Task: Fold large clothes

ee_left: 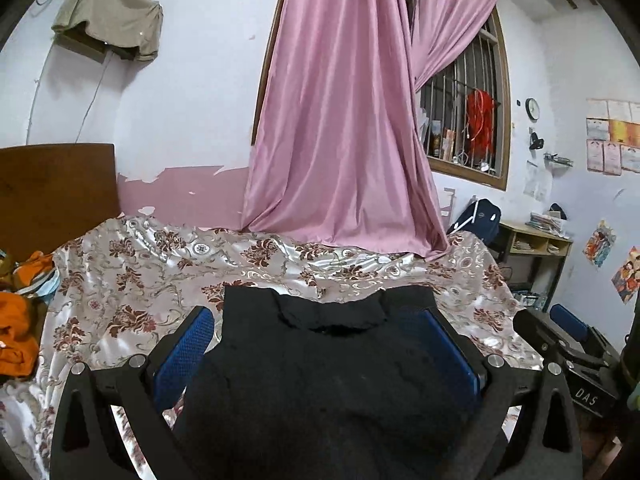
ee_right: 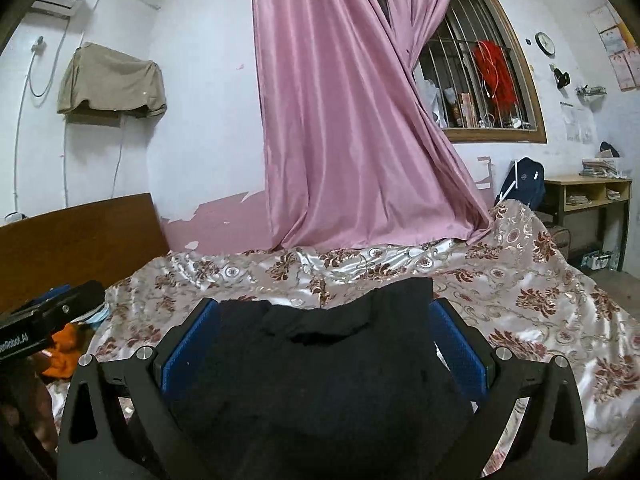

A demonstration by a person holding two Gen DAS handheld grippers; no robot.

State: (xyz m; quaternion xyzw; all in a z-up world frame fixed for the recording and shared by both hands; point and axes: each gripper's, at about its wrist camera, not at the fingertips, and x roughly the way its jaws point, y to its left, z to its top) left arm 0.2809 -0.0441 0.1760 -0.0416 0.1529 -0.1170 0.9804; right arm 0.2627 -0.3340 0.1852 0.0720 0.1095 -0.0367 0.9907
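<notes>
**Inspector:** Status of both claws?

**Assessor:** The left gripper point(ee_left: 320, 340) has its blue pads point(ee_left: 182, 356) spread fairly wide, with the black garment point(ee_left: 320, 380) bunched thick between them. The right gripper point(ee_right: 326, 340) reads the same on its own bunch of the dark fabric. Both appear clamped on cloth — actual pad contact is partly hidden by the folds.

**Inspector:** Location of the garment?

**Assessor:** Held up at the near side of the bed, above the floral bedspread point(ee_left: 160, 272). Its lower part is out of view.

**Inspector:** Risks?

**Assessor:** In my judgement, three. A thick wad gripped loosely may slip as the cloth is carried. Unequal height between the two claws would skew the fold line. The glossy bedspread may let the garment slide or drag wrinkles — and the orange clothes point(ee_left: 16, 336) at the left edge could be snagged.
</notes>
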